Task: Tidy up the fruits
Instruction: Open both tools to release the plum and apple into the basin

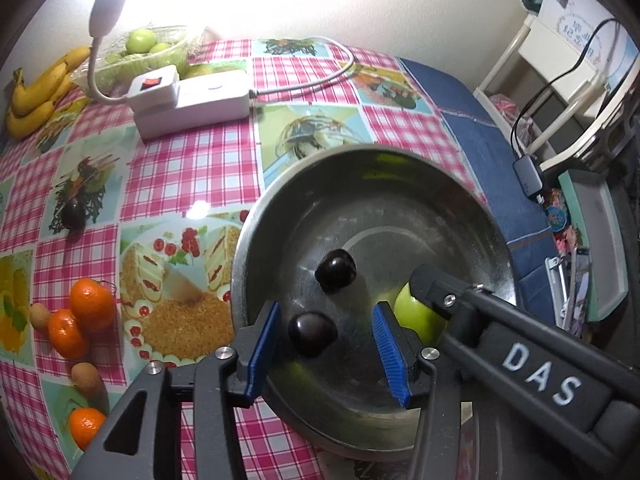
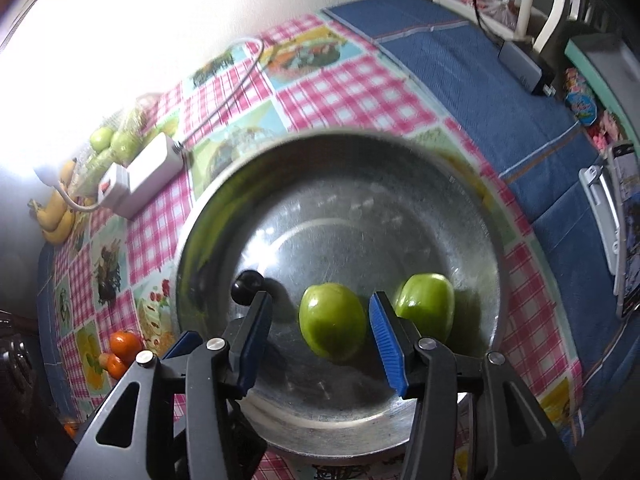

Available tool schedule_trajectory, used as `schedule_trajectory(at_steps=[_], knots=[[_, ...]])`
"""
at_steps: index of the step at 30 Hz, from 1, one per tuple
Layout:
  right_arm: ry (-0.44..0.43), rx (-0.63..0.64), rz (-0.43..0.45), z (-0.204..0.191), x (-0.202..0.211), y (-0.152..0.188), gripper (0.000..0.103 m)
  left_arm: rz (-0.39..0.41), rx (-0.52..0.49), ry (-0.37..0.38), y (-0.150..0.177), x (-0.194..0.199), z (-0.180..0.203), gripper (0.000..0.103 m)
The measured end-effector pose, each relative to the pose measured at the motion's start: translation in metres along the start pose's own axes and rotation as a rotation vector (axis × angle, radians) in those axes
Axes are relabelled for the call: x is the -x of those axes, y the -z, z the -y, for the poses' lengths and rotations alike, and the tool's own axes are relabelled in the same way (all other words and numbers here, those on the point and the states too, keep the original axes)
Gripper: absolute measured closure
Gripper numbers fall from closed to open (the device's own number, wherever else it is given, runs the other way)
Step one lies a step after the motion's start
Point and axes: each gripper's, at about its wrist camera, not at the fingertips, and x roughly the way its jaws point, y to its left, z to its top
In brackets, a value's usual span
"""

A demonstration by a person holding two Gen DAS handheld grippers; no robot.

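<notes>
I'm seeing the far half of the metal bowl [image 2: 360, 184] lying bare and open from above. Two green fruits [image 2: 334, 326] and two dark plums [image 1: 335, 271] are crowding its near half. The power strip [image 1: 192, 104] is blocking the tablecloth [image 1: 180, 168] behind.

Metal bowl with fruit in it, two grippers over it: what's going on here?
A person with a handheld gripper in each hand is sorting fruit into the metal bowl. The left gripper hangs open around a dark plum lying in the bowl, its pads clear of it. The right gripper is open around a green fruit, also not pressing. A second plum and a second green fruit lie in the bowl. Oranges and bananas wait on the tablecloth.
</notes>
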Motion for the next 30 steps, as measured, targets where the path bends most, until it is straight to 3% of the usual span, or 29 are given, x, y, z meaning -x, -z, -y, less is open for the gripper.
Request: schedule_trajectory(at_steps=[5, 10, 20, 28, 30], knots=[[-0.010, 0.008, 0.055, 0.000, 0.016, -0.002, 0.051, 0.028, 0.018, -0.019, -0.003, 0.014, -0.003, 0.047], [-0.001, 0.000, 0.056, 0.003, 0.015, -0.003, 0.051, 0.041, 0.096, -0.062, -0.007, 0.021, -0.022, 0.047], [0.012, 0.037, 0.031, -0.005, 0.010, 0.001, 0.051, 0.073, 0.293, -0.263, -0.005, 0.044, -0.074, 0.047], [0.016, 0.068, 0.025, -0.011, 0.009, 0.003, 0.051, 0.073, 0.331, -0.291, -0.003, 0.051, -0.085, 0.047], [0.026, 0.074, 0.024, -0.012, 0.008, 0.003, 0.051, 0.059, 0.330, -0.299, -0.003, 0.049, -0.084, 0.043]])
